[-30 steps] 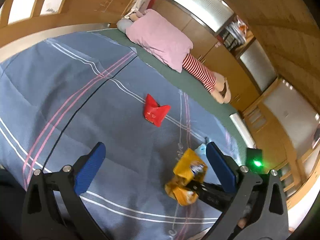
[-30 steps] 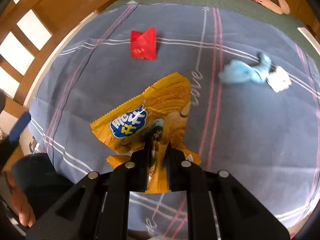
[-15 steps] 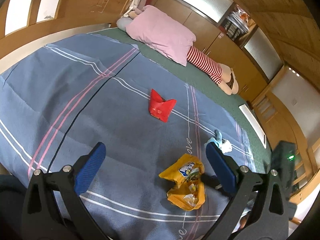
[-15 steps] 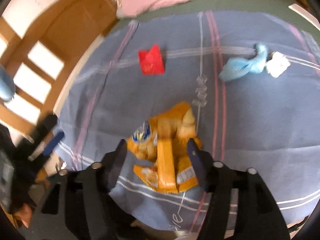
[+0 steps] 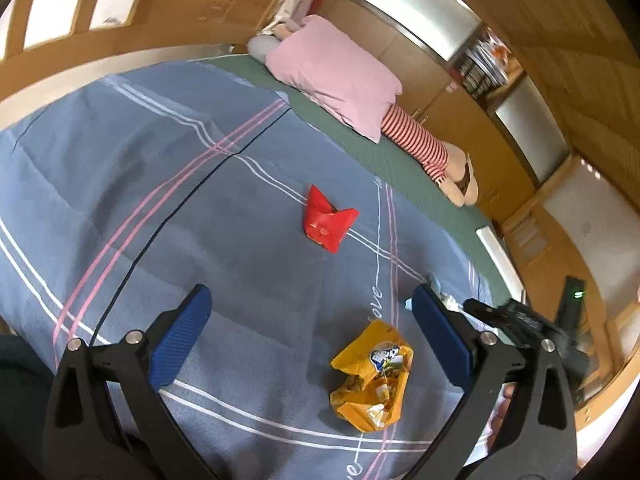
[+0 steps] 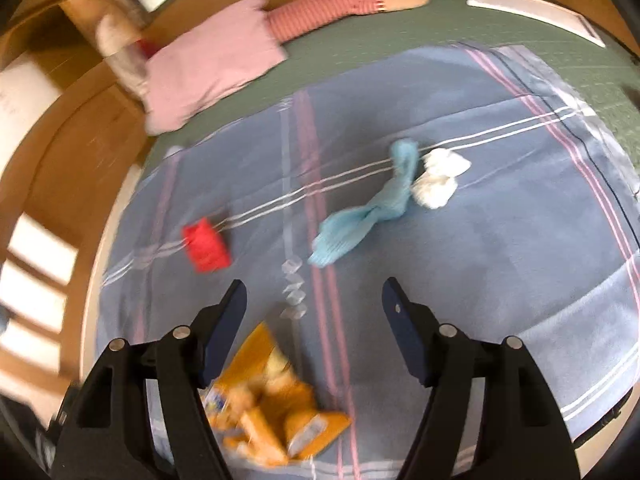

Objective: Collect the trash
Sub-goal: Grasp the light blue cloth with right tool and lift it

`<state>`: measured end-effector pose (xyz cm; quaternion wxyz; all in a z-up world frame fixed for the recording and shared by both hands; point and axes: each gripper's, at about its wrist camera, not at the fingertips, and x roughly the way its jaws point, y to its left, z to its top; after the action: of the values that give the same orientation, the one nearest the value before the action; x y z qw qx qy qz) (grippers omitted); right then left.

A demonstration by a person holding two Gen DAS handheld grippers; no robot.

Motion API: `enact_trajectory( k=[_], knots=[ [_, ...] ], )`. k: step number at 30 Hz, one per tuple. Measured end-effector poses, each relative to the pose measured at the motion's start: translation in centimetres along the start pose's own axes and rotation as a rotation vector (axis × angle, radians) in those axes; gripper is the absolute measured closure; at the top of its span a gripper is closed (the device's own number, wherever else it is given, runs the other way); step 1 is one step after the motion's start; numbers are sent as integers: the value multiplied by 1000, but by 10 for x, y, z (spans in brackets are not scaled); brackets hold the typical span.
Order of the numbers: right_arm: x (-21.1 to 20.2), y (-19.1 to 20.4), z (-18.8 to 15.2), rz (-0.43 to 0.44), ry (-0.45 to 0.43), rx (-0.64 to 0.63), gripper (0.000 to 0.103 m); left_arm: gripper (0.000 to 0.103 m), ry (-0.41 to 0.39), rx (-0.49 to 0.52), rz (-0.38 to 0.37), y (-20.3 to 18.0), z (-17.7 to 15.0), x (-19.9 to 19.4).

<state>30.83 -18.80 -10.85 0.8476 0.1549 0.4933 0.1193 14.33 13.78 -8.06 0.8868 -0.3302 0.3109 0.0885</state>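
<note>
Near the blanket's [image 5: 168, 184] front edge, yellow wrapper [image 5: 370, 376] lying loose, left gripper [image 5: 308, 334] fingers apart, right gripper [image 6: 314, 306] fingers opening, empty.

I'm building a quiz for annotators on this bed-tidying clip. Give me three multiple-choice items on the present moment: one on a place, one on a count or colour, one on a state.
1. Where does the crumpled white tissue lie?
A. right beside the light blue cloth
B. on the pink pillow
C. on top of the red wrapper

2. What colour is the crumpled snack bag?
A. green
B. yellow-orange
C. purple

3. How does the right gripper stand?
A. clamped on the snack bag
B. jaws apart with nothing between them
C. clamped on the blue cloth

Answers:
1 A: the crumpled white tissue sits against the light blue cloth on the blue striped blanket.
2 B: the crumpled snack bag is yellow-orange.
3 B: the right gripper is opening, the bag lying loose on the blanket below its left finger.
</note>
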Motion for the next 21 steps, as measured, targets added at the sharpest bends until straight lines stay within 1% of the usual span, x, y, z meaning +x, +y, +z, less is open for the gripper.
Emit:
enact_trajectory(
  k=[2, 5, 8, 11, 13, 16, 17, 18, 19, 21],
  knots=[
    [12, -2, 6, -60, -9, -5, 34, 3, 7, -4, 0, 0, 0, 1],
    [44, 8, 18, -154, -9, -46, 34, 3, 7, 24, 6, -4, -2, 1],
    [78, 10, 31, -230, 2, -30, 34, 3, 4, 52, 0, -9, -4, 0],
    [109, 11, 44, -371, 15, -38, 34, 3, 1, 63, -3, -10, -5, -1],
    [123, 12, 47, -491, 10, -70, 34, 3, 2, 63, -8, -10, -5, -1],
    [134, 16, 45, -557, 16, -161, 34, 3, 9, 62, -10, -11, -5, 1],
    [136, 17, 44, -577, 23, -190, 38, 3, 10, 63, -12, -11, -5, 1],
    [139, 17, 40, -618, 36, -236, 44, 3, 10, 62, -13, -11, -5, 1],
    [141, 15, 38, -642, 46, -267, 46, 3, 11, 62, -13, -11, -5, 1],
    [138, 6, 37, -625, 51, -260, 47, 3, 10, 61, -15, -11, -5, 1]
  ],
)
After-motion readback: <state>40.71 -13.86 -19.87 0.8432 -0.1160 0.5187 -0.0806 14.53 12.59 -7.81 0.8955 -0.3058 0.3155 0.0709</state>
